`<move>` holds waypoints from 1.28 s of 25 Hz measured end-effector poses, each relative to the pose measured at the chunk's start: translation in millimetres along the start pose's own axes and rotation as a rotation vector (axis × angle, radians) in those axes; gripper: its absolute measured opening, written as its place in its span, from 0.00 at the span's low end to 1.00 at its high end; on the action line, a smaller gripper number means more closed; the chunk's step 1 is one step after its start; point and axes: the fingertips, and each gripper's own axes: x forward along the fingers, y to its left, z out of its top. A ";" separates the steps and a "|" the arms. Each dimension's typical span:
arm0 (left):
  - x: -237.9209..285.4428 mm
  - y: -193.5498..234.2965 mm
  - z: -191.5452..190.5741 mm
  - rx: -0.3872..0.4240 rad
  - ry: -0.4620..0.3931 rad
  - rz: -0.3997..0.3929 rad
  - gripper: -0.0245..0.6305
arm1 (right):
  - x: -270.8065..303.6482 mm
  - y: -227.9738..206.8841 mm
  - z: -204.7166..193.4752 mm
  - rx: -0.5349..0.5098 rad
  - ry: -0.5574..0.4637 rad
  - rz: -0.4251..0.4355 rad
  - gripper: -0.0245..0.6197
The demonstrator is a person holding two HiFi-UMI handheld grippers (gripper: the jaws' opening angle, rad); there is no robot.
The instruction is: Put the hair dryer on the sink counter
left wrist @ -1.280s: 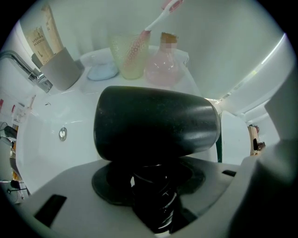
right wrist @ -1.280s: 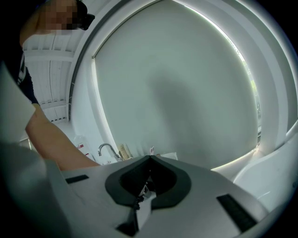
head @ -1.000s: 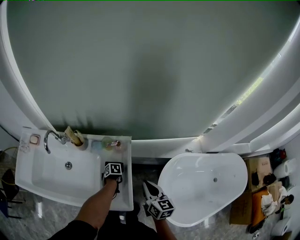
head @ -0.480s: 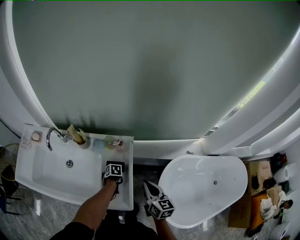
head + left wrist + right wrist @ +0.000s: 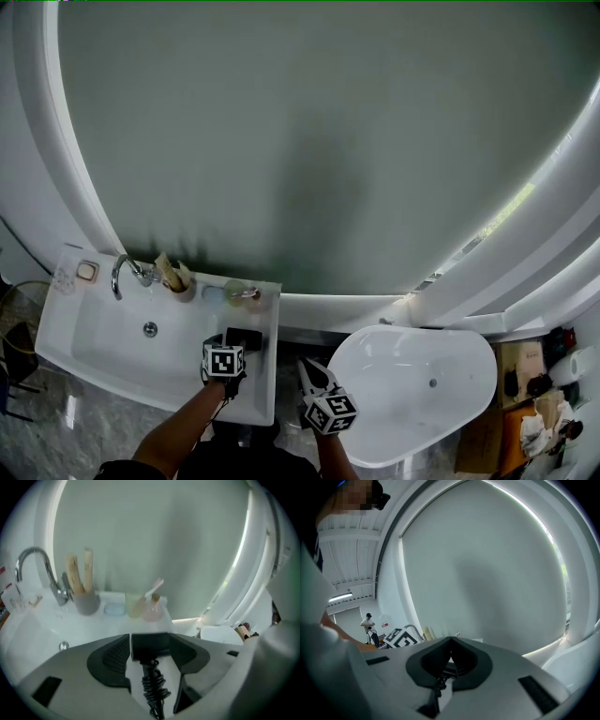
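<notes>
1. A huge round grey-green wall panel [image 5: 309, 141] fills the upper and middle part of the head view.
2. A white bathtub [image 5: 417, 389] sits at the lower right of that view, with nothing in it that shows.
3. A white sink [image 5: 103, 337] lies at the lower left. A curved faucet [image 5: 127, 270] stands at its back edge, and the flat table [image 5: 265, 398] runs around the basin.
4. The left gripper [image 5: 150, 641] is at the lower middle of the head view, over the right-hand strip of the table. Its jaws are opening and stand wide, and the pads appear to have just come off the thing between them.
5. The right gripper [image 5: 450, 640] is at the bottom of the head view, between the sink and the bathtub. Its jaws are closed tip to tip and grip nothing.
6. The hair dryer [image 5: 243, 338], a dark block, lies on the right side of the table just beside the basin. It sits directly between the left jaws.
7. A grey holder [image 5: 86, 603] with wooden sticks and a pink bottle [image 5: 152, 611] stand along the back of the table, in the middle left of the left gripper view. Both are well apart from the dryer.
8. The dryer's coiled black cord [image 5: 153, 691] trails down the lower middle of the left gripper view, running back between the jaws.
9. Judged from this, the step in hand is the release, and the dryer looks already set down.
10. The next move calls for drawing the left gripper straight back with the jaws kept wide. That way neither pad should drag the dryer or catch the cord.
</notes>
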 end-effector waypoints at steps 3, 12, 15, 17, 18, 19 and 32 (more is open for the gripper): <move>-60.1 -1.3 63.2 0.068 -0.278 -0.017 0.44 | 4.5 9.3 10.0 -0.017 -0.018 0.016 0.08; -270.2 -13.9 178.3 0.315 -0.968 -0.082 0.44 | 10.4 52.2 50.5 -0.132 -0.102 0.101 0.08; -325.5 -27.0 191.0 0.410 -1.139 -0.090 0.44 | 12.3 63.8 62.1 -0.170 -0.123 0.122 0.08; -344.6 -30.9 194.0 0.461 -1.185 -0.093 0.44 | 14.7 69.3 68.0 -0.182 -0.132 0.132 0.08; -351.2 -31.6 195.4 0.472 -1.204 -0.101 0.44 | 15.8 71.8 70.3 -0.185 -0.135 0.137 0.08; -356.1 -31.5 196.7 0.474 -1.223 -0.110 0.44 | 16.5 74.5 71.9 -0.187 -0.138 0.142 0.08; -296.7 10.1 115.3 0.283 -1.076 -0.051 0.39 | 17.9 97.4 81.8 -0.239 -0.188 0.143 0.08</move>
